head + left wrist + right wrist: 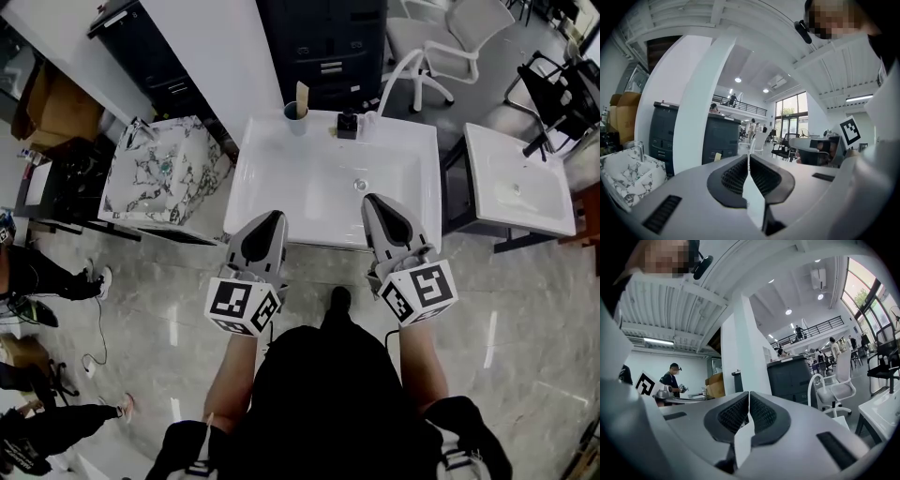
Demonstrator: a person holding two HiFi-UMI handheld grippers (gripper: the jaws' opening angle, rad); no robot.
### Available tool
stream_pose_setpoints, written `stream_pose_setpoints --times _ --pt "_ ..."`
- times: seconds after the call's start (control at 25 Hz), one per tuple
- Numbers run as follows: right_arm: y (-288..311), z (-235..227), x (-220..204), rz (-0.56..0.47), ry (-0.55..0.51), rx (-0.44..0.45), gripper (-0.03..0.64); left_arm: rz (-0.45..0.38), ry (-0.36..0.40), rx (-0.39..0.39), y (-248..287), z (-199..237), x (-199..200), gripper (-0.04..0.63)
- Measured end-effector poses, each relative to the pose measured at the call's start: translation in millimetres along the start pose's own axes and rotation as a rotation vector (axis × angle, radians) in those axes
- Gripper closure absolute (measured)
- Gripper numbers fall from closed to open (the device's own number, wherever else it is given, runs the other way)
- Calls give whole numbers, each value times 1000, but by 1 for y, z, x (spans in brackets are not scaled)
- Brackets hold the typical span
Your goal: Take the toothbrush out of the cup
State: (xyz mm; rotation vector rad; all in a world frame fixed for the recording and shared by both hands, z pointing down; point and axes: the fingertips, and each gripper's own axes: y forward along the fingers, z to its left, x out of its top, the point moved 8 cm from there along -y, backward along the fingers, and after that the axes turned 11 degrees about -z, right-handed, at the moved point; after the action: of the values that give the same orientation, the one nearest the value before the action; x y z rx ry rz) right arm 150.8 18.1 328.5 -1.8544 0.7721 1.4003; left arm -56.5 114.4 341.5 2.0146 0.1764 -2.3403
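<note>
A grey-blue cup (295, 117) stands on the back left corner of the white sink (281, 159), and a tan toothbrush (301, 97) sticks up out of it. In the head view my left gripper (274, 217) and right gripper (372, 200) hover side by side over the sink's front edge, both pointing toward the back and well short of the cup. In the left gripper view the left gripper (748, 157) has its jaws pressed together with nothing between them. The right gripper (749, 394) is likewise shut and empty. A tan tip that may be the toothbrush (717, 156) shows just above the left gripper's body.
A small black object (348, 124) sits on the sink's back rim, and the drain (360, 186) lies mid-basin. A marble-patterned basin (164, 169) stands to the left, another white basin (518, 178) to the right. Behind are a black cabinet (323, 42) and a white chair (441, 42).
</note>
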Motion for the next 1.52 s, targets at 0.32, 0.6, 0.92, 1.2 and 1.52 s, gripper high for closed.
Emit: stream_pose_setpoints --times 0.32,0.6,0.92,1.2,1.52 --pt "14 -35 -4 12 27 47 584 22 5 20 33 -13 -11 569" --pt "33 -42 -16 39 51 50 584 49 -6 28 48 1 -18 569" --pt "76 -43 -28 56 43 6 584 51 -28 -35 93 41 -19 569" --pt "129 -51 -22 48 6 -63 584 42 -44 -119 148 87 -7 569" --pt "173 -49 -30 64 -31 -142 584 44 -56 -199 194 138 -7 568"
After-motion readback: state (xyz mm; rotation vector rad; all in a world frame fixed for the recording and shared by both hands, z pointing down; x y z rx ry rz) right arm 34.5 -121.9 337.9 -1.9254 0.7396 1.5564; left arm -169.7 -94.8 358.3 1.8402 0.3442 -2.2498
